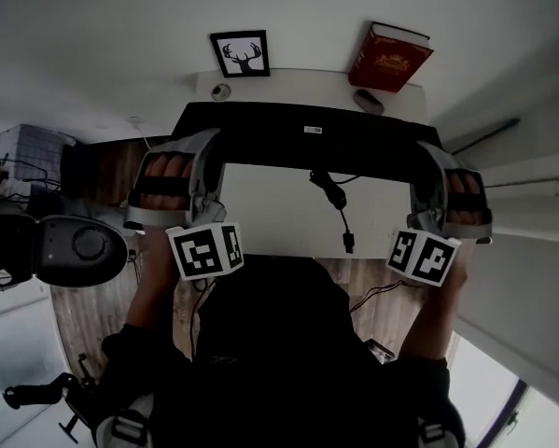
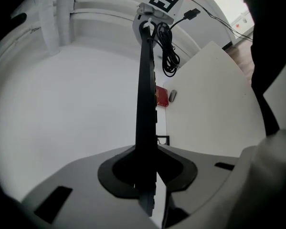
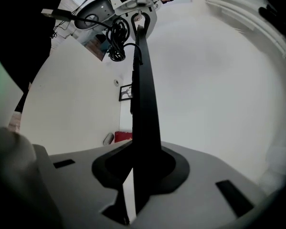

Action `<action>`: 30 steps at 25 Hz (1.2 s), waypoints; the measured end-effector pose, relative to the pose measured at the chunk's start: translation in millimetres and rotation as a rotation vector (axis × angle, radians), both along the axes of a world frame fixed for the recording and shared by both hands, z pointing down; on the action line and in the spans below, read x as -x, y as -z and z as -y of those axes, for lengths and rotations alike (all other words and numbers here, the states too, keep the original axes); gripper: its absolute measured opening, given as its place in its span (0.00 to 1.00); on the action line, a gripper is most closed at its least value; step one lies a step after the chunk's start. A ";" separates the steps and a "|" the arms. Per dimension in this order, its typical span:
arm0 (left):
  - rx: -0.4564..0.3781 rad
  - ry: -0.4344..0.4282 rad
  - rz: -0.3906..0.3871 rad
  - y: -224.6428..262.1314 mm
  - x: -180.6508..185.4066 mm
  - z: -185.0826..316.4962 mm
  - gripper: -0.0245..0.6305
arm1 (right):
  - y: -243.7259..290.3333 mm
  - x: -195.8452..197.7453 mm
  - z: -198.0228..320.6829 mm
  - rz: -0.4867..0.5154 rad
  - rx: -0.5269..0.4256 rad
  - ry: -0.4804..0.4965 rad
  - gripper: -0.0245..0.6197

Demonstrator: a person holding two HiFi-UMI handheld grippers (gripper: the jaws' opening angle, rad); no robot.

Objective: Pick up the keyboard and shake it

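I hold the black keyboard off the white desk, tipped so its underside with a small label faces the head view. My left gripper is shut on its left end and my right gripper is shut on its right end. In the left gripper view the keyboard runs edge-on from my left gripper up to the other gripper's marker cube. In the right gripper view the keyboard likewise rises out of my right gripper. Its black cable dangles in a loose coil.
At the desk's back edge stand a framed deer picture and a red book, with a grey mouse beside the book. A black office chair is at the left. A white wall runs along the right.
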State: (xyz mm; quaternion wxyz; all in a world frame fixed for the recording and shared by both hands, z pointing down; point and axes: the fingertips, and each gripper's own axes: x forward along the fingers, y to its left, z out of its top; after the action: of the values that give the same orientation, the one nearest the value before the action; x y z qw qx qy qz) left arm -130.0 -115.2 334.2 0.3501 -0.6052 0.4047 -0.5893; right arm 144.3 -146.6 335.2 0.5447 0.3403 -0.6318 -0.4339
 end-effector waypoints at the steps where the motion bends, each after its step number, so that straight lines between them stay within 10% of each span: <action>1: 0.015 -0.005 0.000 -5.6 -1.2 0.7 0.17 | -5.9 -1.1 0.2 0.000 0.020 0.001 0.17; 8: 0.190 -0.010 -0.003 -59.6 -6.3 -12.7 0.17 | -69.4 -3.1 -4.7 0.011 0.263 0.051 0.17; 19: 0.760 0.013 -0.111 -221.6 -24.4 -73.0 0.17 | -242.5 -16.3 -66.5 -0.034 0.883 0.144 0.17; 30: 1.018 0.072 -0.147 -292.1 -18.6 -118.6 0.17 | -310.4 -7.4 -112.2 -0.052 1.116 0.174 0.17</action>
State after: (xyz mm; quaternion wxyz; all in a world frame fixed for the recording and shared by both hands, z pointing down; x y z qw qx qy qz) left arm -111.4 3.4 626.4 -0.0388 -0.7245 0.1106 -0.6793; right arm 151.7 -34.4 645.6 0.6197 -0.0637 -0.7775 -0.0856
